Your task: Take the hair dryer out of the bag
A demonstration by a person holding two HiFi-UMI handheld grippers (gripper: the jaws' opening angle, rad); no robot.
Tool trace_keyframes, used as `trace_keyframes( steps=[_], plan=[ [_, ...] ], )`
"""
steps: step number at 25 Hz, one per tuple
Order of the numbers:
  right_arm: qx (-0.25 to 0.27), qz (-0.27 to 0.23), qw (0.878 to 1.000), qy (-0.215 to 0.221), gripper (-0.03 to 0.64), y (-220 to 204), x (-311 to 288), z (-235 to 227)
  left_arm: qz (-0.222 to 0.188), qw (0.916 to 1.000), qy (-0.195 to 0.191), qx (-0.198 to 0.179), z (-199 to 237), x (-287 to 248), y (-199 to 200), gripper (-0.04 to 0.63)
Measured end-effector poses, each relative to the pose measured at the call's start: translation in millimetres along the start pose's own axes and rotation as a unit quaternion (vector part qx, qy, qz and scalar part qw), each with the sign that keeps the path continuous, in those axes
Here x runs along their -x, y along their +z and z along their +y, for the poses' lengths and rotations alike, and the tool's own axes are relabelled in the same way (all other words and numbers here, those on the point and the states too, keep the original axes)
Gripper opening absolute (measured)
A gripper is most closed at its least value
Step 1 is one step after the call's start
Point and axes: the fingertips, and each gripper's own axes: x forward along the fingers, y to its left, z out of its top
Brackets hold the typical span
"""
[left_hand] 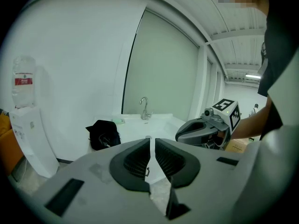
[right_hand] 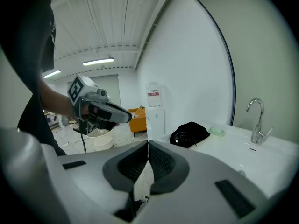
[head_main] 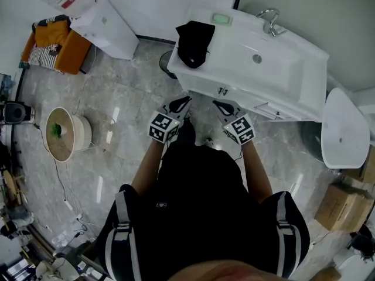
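Black bag on the sink tabletop, can't see inside it; left tool and right tool both clenched empty, bag ahead of them, untouched

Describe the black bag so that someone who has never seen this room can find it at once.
Find the long white washbasin counter against the wall. On its flat end away from the tap, next to a small pale green block, lies the bag. It is the only black, soft thing on the counter.
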Motion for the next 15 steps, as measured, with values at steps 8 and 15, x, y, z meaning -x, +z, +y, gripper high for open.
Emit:
trace_keyframes(
  steps=[8,15],
  plan=[
    [-0.007,0.017,1.0,-0.009,0.06,2.5,-20.7,-17.6,-0.002,0.9991,-0.011,0.041,32.1,-17.1,1.5,0.04],
    [0.005,0.032,0.999,-0.018,0.06,20.1,-54.6,-39.7,-0.004,0.9977,-0.025,0.062,75.4,-36.3,10.3,0.041]
  ],
)
